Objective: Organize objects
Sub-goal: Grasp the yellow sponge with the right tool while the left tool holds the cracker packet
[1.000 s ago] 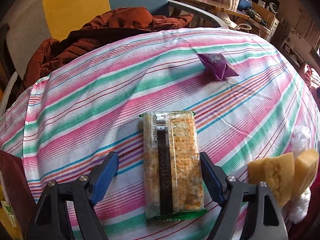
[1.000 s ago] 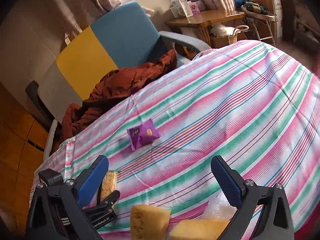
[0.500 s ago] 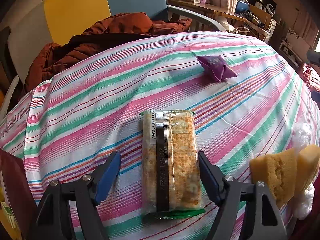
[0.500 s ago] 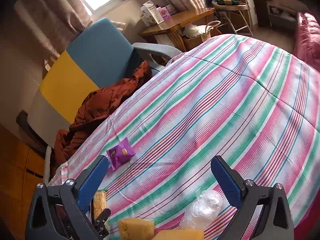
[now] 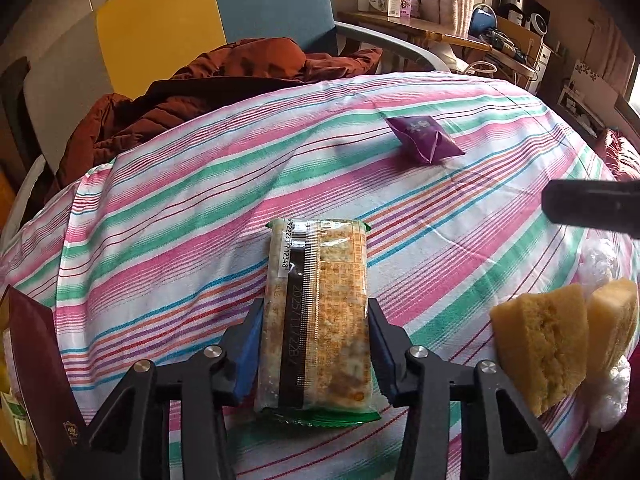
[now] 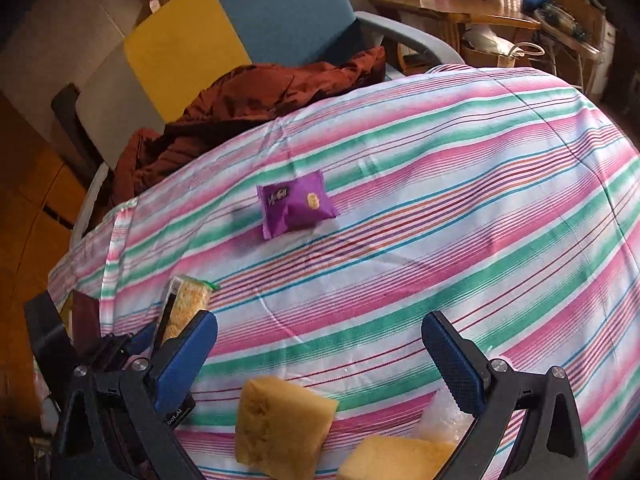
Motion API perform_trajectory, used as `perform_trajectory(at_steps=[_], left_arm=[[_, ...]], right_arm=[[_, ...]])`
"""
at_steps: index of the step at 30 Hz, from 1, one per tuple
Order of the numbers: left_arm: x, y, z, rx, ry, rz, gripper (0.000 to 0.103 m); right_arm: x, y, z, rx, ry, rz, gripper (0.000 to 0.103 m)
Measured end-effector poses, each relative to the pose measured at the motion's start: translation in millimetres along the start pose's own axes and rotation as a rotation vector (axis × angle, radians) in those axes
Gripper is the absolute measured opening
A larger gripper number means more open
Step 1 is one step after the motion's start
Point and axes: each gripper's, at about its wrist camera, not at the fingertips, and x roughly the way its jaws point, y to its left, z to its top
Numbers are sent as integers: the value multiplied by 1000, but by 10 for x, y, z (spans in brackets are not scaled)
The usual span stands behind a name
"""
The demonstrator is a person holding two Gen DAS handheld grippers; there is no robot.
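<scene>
A pink, green and white striped cloth (image 5: 168, 216) is covering the table. Two yellow foam sponge blocks (image 6: 280, 424) are sitting at its near edge. A long clear-wrapped cracker packet (image 5: 316, 320) is lying flat between the jaws of the left gripper (image 5: 316, 354), which are closing against its sides. The right gripper (image 6: 320, 354) is hanging released, holding nothing. Farther off, a small purple snack pouch (image 6: 294, 204) is resting alone.

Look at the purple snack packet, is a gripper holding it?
No, the purple snack packet lies alone on the striped tablecloth, with the right gripper open well short of it.
</scene>
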Motion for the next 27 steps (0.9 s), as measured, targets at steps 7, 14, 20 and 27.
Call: perform_trajectory(at_steps=[7, 14, 20, 27], left_arm=[[-198, 68, -244, -39, 38, -4, 48], [-615, 221, -440, -93, -11, -18, 48], [-1031, 273, -637, -121, -70, -56, 48], [-1407, 466, -959, -160, -114, -74, 48]], right_arm=[[345, 241, -223, -122, 211, 34, 103], [502, 535, -508, -282, 289, -40, 97], [419, 605, -573, -324, 226, -78, 63], [332, 829, -719, -380, 183, -30, 60]])
